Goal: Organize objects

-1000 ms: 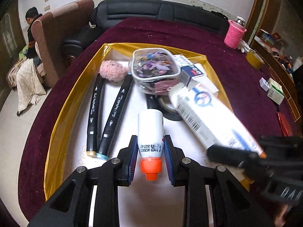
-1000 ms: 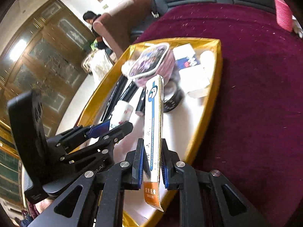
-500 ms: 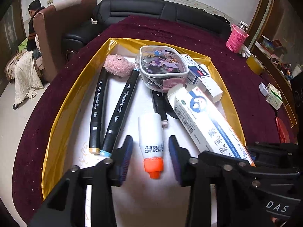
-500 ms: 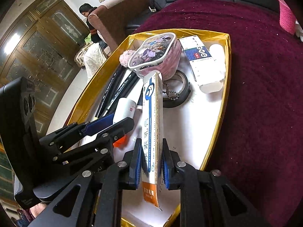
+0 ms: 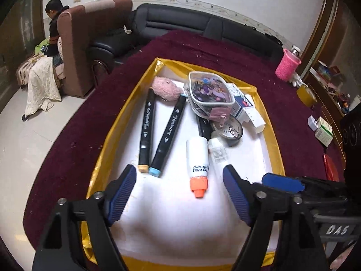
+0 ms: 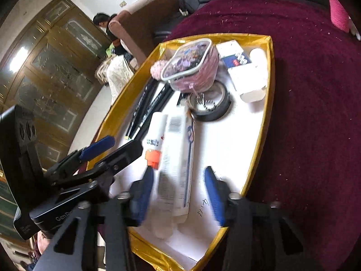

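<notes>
Gold foil edging runs round the tray (image 5: 106,144) that everything sits in, white liner inside, all on a dark red tablecloth (image 5: 74,149). Going left to right in the left wrist view: two black markers (image 5: 155,133) lie side by side with their coloured ends toward the camera, a pink fluffy thing (image 5: 165,89) sits at their far tips, then the little white bottle (image 5: 197,157) with the orange cap lies flat with the cap toward the camera. The left gripper (image 5: 180,190) is spread wide and empty, hanging just short of that cap and touching nothing. Right beside the bottle is the long toothpaste box (image 6: 177,158), lying flat on the liner; it's blurry in the right wrist view, but it sits between the right gripper (image 6: 179,193) fingers, which are also splayed wide and not pinching it. Behind those: a clear pouch (image 5: 211,93) of small bits on top of a third marker, a tape roll (image 5: 227,132), and a white-and-blue carton (image 5: 247,108) by the far right edge. My read is both items have just been set down, so the trick now is a clean exit: pull both grippers straight back and up, jaws kept wide, so no pad drags the bottle (it'll roll) or skews the box off its neat line.
</notes>
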`<state>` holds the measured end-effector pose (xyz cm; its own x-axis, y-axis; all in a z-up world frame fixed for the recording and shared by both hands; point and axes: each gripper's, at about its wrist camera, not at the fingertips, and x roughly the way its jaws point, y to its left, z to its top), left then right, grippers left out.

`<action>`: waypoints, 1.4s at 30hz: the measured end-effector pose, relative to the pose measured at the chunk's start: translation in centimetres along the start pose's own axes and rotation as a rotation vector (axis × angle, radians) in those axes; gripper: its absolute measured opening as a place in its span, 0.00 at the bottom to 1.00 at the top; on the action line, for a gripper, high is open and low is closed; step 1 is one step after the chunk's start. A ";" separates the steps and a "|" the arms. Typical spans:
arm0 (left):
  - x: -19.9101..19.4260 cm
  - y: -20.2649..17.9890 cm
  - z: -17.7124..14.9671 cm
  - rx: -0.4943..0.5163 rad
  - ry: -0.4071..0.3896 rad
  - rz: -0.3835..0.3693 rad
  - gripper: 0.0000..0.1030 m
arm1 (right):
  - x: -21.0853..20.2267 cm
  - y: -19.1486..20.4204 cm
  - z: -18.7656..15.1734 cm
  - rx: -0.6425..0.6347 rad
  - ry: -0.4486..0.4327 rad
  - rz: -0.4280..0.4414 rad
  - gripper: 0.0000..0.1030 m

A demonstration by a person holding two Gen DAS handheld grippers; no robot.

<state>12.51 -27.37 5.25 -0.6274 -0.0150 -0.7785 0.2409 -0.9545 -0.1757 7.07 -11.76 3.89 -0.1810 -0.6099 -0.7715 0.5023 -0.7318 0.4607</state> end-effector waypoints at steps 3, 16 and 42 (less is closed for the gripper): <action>-1.1 -0.3 -0.3 -0.002 -0.027 0.011 0.85 | -1.4 -0.2 -0.3 0.008 -0.060 0.014 0.78; -5.1 -7.9 -1.5 0.155 -0.219 0.129 0.92 | -9.3 -2.4 -2.4 0.022 -0.364 -0.094 0.97; -4.2 -15.5 -2.5 0.307 -0.194 0.166 0.93 | -17.4 -10.0 -5.7 0.067 -0.602 -0.438 1.00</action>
<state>13.24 -11.76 9.71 -0.7341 -0.2044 -0.6475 0.1365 -0.9786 0.1542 9.99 7.89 10.21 -0.7939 -0.3048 -0.5262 0.2282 -0.9514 0.2068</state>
